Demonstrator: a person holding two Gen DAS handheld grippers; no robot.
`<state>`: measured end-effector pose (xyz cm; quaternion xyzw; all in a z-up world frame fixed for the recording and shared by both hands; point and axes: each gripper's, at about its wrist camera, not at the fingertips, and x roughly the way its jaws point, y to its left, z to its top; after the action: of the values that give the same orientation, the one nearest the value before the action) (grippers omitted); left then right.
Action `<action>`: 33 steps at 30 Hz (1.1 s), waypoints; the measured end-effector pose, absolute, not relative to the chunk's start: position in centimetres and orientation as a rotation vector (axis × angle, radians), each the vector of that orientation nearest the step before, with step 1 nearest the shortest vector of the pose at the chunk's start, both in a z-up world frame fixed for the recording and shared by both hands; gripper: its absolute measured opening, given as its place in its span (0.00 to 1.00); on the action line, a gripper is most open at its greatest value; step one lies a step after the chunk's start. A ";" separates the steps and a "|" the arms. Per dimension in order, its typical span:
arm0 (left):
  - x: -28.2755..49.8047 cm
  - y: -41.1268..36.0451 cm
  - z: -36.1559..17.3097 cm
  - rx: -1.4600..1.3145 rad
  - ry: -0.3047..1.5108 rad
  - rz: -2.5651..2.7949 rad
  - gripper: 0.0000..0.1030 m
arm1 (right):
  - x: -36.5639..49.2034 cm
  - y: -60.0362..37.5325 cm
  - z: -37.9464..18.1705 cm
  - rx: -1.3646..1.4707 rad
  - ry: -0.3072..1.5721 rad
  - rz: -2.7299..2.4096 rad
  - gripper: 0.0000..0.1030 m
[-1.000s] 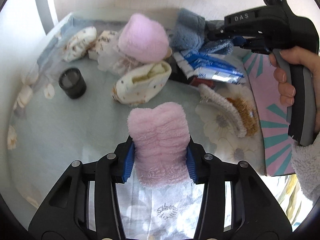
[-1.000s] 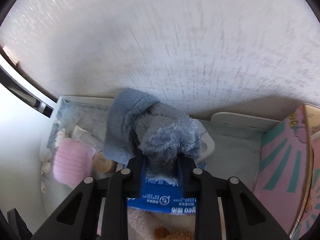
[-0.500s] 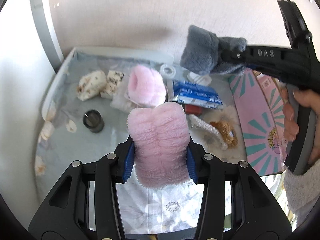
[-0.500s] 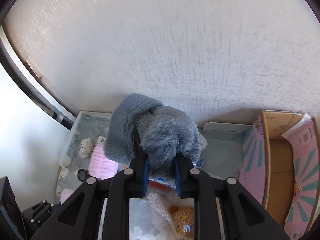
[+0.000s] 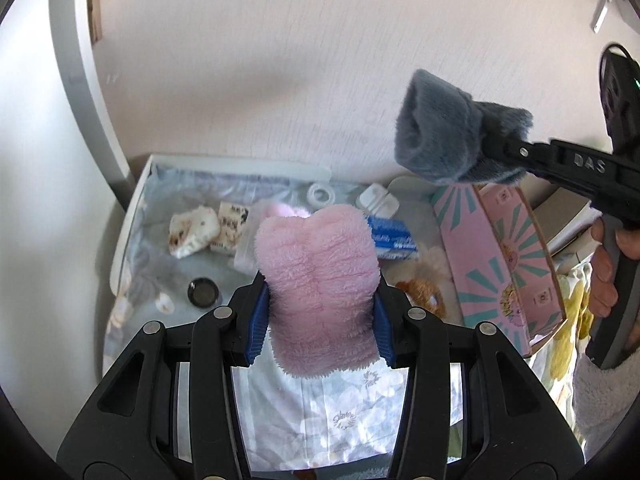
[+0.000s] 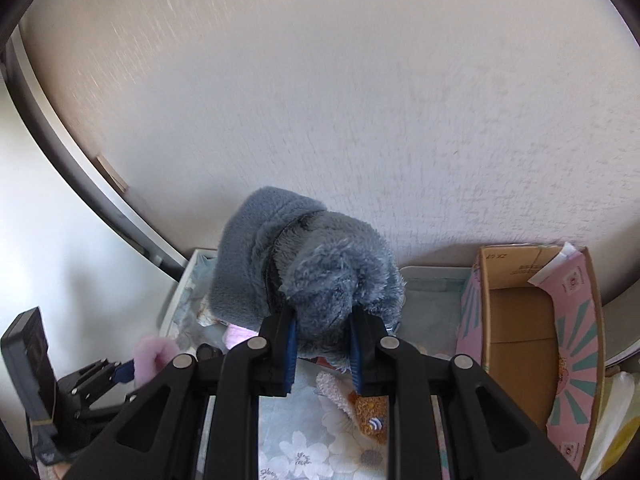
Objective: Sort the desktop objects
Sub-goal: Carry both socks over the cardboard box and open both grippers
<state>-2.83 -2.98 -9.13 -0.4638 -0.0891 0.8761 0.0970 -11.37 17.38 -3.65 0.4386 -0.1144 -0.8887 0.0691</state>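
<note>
Holding pink fuzzy sock (image 5: 320, 280) aloft – left gripper (image 5: 320, 316) clamped on it. Right gripper (image 6: 323, 344) clamped on grey fuzzy sock (image 6: 304, 276), nearer open pink box (image 6: 516, 320) – box lies to its right.

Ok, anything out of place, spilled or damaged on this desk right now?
Nothing spilled or damaged. The desk is just cluttered: a cream slipper lies on its side, the blue packet sits askew, and a plush toy lies flat. The pink slipper and grey slipper are lifted, each clamped in its jaws.
</note>
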 end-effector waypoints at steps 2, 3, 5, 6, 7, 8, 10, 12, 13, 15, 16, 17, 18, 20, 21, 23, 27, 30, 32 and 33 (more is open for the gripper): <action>-3.2 -3.0 -8.5 -1.366 -0.255 2.590 0.39 | -10.6 18.1 -2.8 1.310 -0.355 -2.689 0.19; -3.4 -2.9 -8.2 -1.366 -0.250 2.587 0.39 | -10.2 18.0 -2.4 1.305 -0.357 -2.697 0.19; -3.8 -2.7 -7.8 -1.362 -0.244 2.576 0.39 | -9.2 19.2 -1.7 1.294 -0.365 -2.713 0.19; -4.0 -2.5 -7.5 -1.355 -0.238 2.569 0.39 | -8.8 19.3 -1.5 1.290 -0.370 -2.722 0.19; -4.2 -2.3 -7.3 -1.348 -0.229 2.567 0.39 | -8.4 19.7 -1.3 1.286 -0.374 -2.733 0.19; -4.4 -1.9 -7.0 -1.338 -0.217 2.565 0.39 | -8.1 19.9 -1.3 1.284 -0.377 -2.742 0.19; -4.9 -1.0 -6.5 -1.321 -0.195 2.555 0.39 | -7.3 20.7 -1.4 1.283 -0.389 -2.764 0.19; -5.5 0.2 -5.9 -1.307 -0.172 2.534 0.39 | -6.8 21.4 -1.5 1.286 -0.410 -2.778 0.19; -5.8 1.0 -5.7 -1.298 -0.155 2.522 0.39 | -6.5 21.8 -1.6 1.288 -0.429 -2.782 0.19; -6.3 2.5 -5.1 -1.277 -0.120 2.504 0.39 | -5.6 23.1 -1.6 1.286 -0.459 -2.794 0.19; -6.6 3.3 -4.9 -1.266 -0.102 2.495 0.39 | -5.2 23.5 -1.6 1.289 -0.461 -2.804 0.19; -6.9 4.1 -4.6 -1.254 -0.084 2.483 0.39 | -4.6 23.9 -1.5 1.296 -0.458 -2.820 0.19; -7.2 5.0 -4.4 -1.244 -0.068 2.469 0.39 | -4.2 24.3 -1.6 1.302 -0.454 -2.834 0.19; -7.8 6.7 -4.1 -1.228 -0.040 2.442 0.39 | -3.4 25.2 -1.7 1.315 -0.447 -2.859 0.19; -8.2 7.6 -4.0 -1.222 -0.025 2.428 0.39 | -3.0 25.6 -1.8 1.321 -0.441 -2.871 0.19; -8.9 9.4 -3.9 -1.215 -0.001 2.400 0.39 | -2.2 26.5 -2.1 1.345 -0.410 -2.907 0.19; -10.4 13.2 -4.0 -1.208 0.029 2.336 0.39 | -0.8 28.0 -3.1 1.414 -0.350 -2.964 0.19; -11.3 16.2 -4.1 -1.205 0.063 2.291 0.39 | 0.0 29.0 -4.2 1.468 -0.324 -2.983 0.19; -11.6 18.2 -4.2 -1.207 0.093 2.261 0.39 | 0.5 29.6 -4.9 1.497 -0.343 -2.981 0.19; -11.8 19.4 -4.3 -1.209 0.111 2.243 0.39 | 0.7 29.8 -5.3 1.507 -0.356 -2.974 0.19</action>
<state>-11.82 19.35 -4.34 -0.4535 0.0417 0.8413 0.2914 0.66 29.85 -5.29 0.4469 -0.1057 -0.8820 -0.1057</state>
